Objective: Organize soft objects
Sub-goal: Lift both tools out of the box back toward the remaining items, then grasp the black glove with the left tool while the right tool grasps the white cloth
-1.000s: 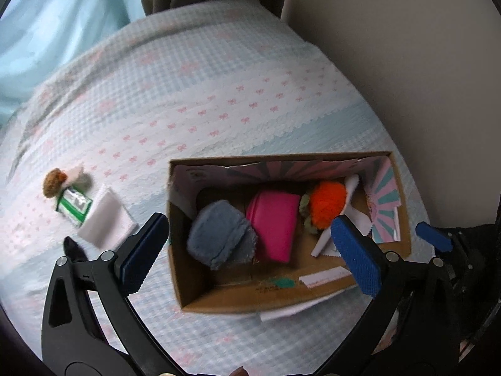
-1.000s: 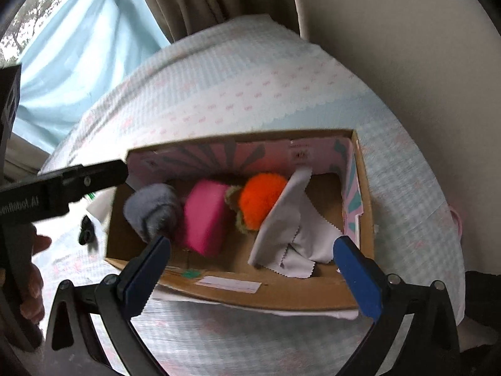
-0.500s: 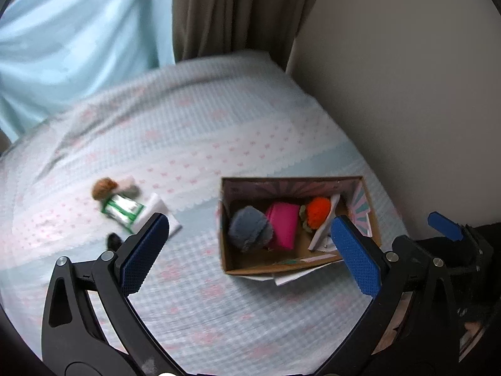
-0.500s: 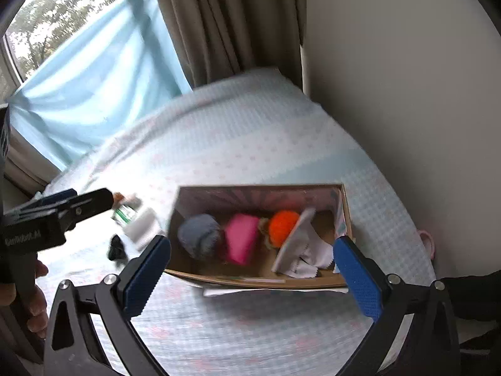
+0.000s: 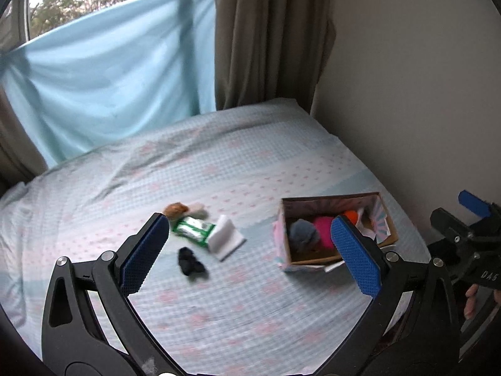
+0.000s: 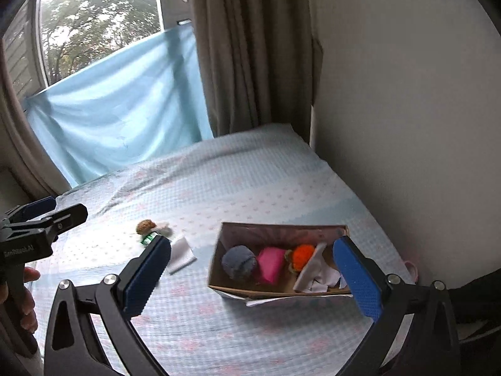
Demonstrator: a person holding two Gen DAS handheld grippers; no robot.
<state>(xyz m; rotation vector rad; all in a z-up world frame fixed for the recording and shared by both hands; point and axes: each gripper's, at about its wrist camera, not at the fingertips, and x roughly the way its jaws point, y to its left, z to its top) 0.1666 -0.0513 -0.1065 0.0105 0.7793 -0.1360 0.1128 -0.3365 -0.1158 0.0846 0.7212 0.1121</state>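
Observation:
A cardboard box (image 5: 313, 258) (image 6: 250, 289) sits on the bed at the right. It holds a grey soft ball (image 6: 239, 261), a pink pouch (image 6: 271, 264), an orange pom-pom (image 6: 303, 253) and a white cloth (image 6: 316, 272). Left of the box lie a brown pom-pom (image 5: 176, 209), a green packet (image 5: 194, 230), a white folded cloth (image 5: 225, 241) and a black item (image 5: 189, 264). My left gripper (image 5: 250, 250) is open and empty, high above the bed. My right gripper (image 6: 250, 277) is open and empty, also well above the box.
The bed has a light blue checked sheet (image 5: 219, 172). A wall (image 5: 407, 94) runs along the right side. A brown curtain (image 5: 269, 37) and a blue cloth (image 5: 109, 78) hang at the window behind the bed.
Both grippers have pulled back and up from the box, so the whole bed and window now show. Both stay open and empty.

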